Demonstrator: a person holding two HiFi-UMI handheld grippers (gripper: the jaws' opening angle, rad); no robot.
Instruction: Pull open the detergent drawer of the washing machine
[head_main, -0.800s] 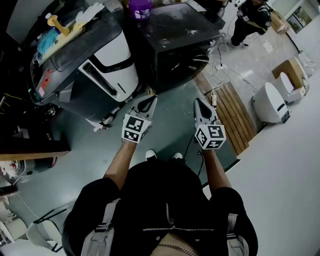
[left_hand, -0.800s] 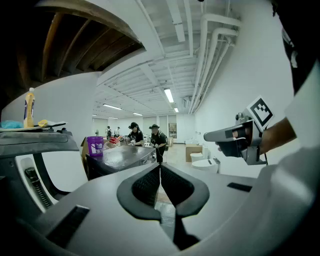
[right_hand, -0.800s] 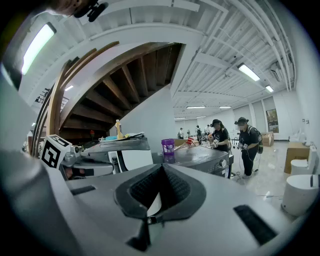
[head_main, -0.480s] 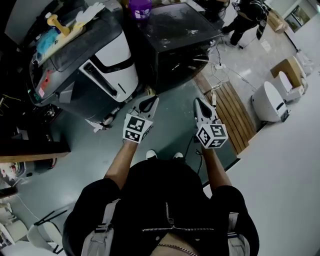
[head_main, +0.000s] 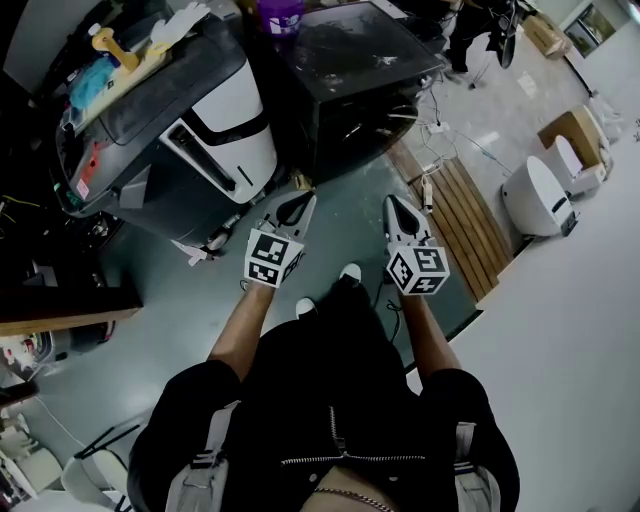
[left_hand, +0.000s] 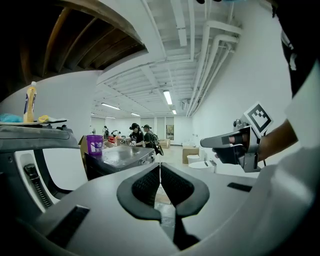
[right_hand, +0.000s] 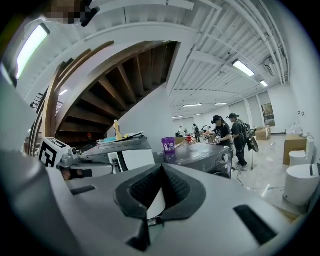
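Left hand-held gripper (head_main: 300, 201), right hand-held gripper (head_main: 395, 206) closed, empty; washing machine (head_main: 350, 90) ahead, well apart.

A bucket (head_main: 281, 15) is sitting on the washing machine (head_main: 350, 90), at its far left corner. A second machine (head_main: 170, 130) is standing left of the washing machine, with a bottle (head_main: 105, 42) on its lid. Right of the washing machine a slatted board (head_main: 465, 225) is lying on the floor (head_main: 190, 300) — a rounded unit (head_main: 540, 200) beyond it. In front of the washing machine the left gripper (head_main: 298, 203) and right gripper (head_main: 397, 206) are hovering side by side, apart.
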